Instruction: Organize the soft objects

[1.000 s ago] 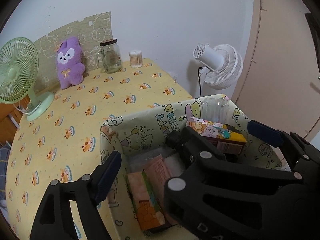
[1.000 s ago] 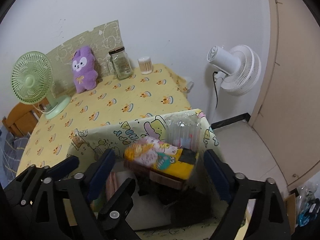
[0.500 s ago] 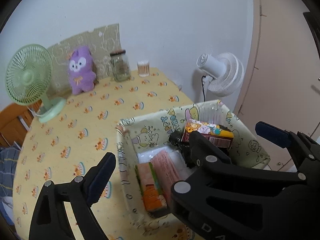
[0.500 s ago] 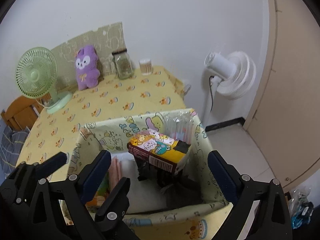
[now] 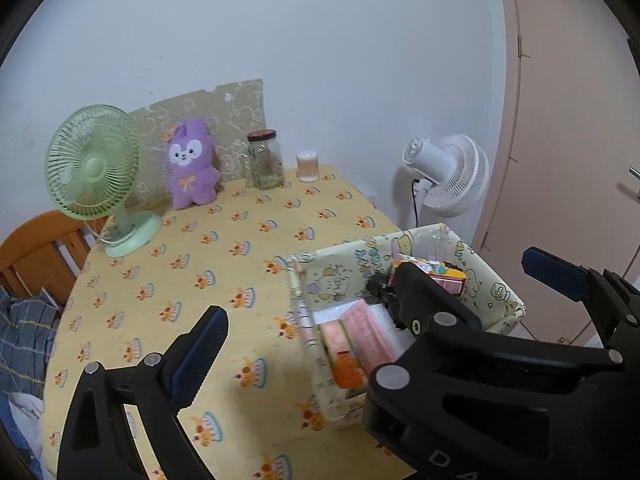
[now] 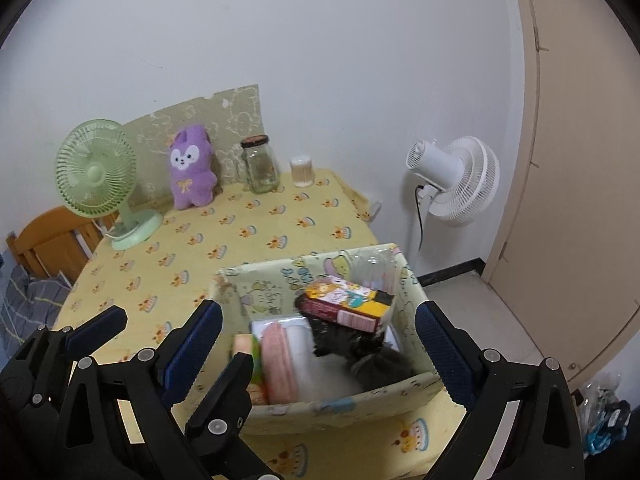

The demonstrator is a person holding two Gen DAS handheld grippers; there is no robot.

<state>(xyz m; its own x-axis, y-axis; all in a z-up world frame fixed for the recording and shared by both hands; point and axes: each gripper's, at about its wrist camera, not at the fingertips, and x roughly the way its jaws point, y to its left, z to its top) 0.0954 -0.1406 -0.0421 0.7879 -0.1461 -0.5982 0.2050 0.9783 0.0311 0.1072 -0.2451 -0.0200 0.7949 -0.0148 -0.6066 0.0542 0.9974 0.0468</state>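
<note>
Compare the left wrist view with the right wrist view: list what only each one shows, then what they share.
Only the left wrist view: nothing of note beyond its own left gripper framing the shot, jaws open and empty.

Only the right wrist view: the grey floor beside the table, the dark baseboard, and a blue-and-black heap at the lower right.

Both: the fabric bin holding packets and a colourful carton, the purple plush, green fan, glass jar, white fan, and the right gripper, also open.

Both wrist views overlook the same box (image 5: 496, 280) (image 6: 340, 404).
</note>
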